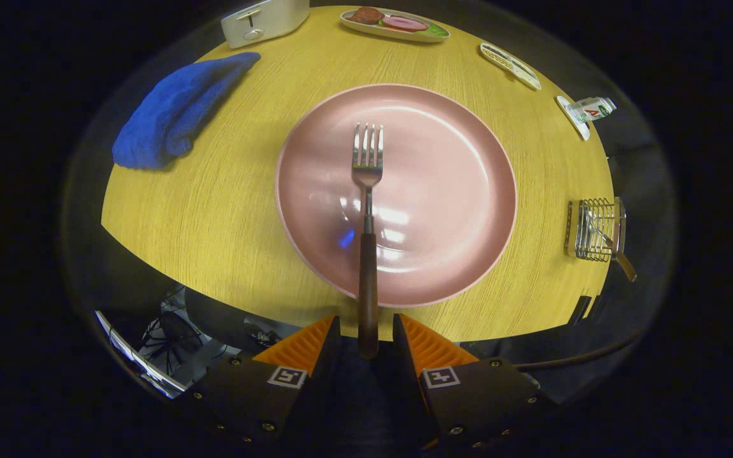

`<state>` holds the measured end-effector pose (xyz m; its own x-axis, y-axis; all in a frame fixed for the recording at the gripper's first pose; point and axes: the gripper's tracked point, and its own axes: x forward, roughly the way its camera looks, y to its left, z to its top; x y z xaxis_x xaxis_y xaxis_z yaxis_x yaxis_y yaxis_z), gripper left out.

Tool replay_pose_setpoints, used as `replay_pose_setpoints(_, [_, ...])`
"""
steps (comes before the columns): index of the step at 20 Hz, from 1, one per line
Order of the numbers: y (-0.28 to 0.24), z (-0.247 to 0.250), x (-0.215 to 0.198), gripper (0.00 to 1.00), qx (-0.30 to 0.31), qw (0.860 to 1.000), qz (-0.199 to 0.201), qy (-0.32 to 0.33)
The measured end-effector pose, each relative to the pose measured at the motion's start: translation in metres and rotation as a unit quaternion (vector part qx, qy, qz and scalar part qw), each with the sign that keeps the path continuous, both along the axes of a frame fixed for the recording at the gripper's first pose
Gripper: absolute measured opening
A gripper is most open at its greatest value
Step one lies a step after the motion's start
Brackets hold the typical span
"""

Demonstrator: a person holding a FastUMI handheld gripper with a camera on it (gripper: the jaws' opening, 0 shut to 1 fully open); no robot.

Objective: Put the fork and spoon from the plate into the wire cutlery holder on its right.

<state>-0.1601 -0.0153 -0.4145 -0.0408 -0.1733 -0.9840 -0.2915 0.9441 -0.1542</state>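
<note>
The tongs [366, 337] stand apart, one finger on each side of the fork's [367, 242] dark handle end, with a gap showing on both sides; neither finger presses on it. The fork lies ahead of the tongs, handle toward them and over the near rim, tines pointing away near the middle of the plate [468, 146].

Step in hand, by judgement: the grasp of the fork. The next move calls for bringing the fingers together squarely on the handle, lifting the fork off the plate, then carrying it to the right.

Containers:
- Plate: holds the fork alone.
- Holder [597, 230]: stands on the worktop [226, 210] well to the right of the tongs, apart from the plate. One utensil already leans in it, handle sticking out to the near right; probably the spoon, though it is too small to tell.

The fork must enter handle or tines downward beside that utensil without tipping the light wire frame.

A blue cloth [175, 114] lies ahead to the left.
</note>
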Motion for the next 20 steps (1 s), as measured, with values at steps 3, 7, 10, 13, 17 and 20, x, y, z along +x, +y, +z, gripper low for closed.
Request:
replay_pose_setpoints(3, [0.0,-0.005,0.001,0.25,-0.002,1.0,0.006,-0.002])
replay_pose_setpoints(7, [-0.001,-0.004,0.003,0.1,-0.005,1.0,-0.011,-0.015])
replay_pose_setpoints(10, [0.003,0.01,0.006,0.1,-0.005,0.999,-0.016,-0.03])
replay_pose_setpoints(13, [0.008,0.029,0.021,0.1,0.003,0.998,-0.02,-0.063])
replay_pose_setpoints(17, [0.017,0.055,0.045,0.1,-0.004,0.995,-0.004,-0.099])
replay_pose_setpoints(20, [0.022,0.068,0.06,0.1,-0.014,0.993,0.009,-0.114])
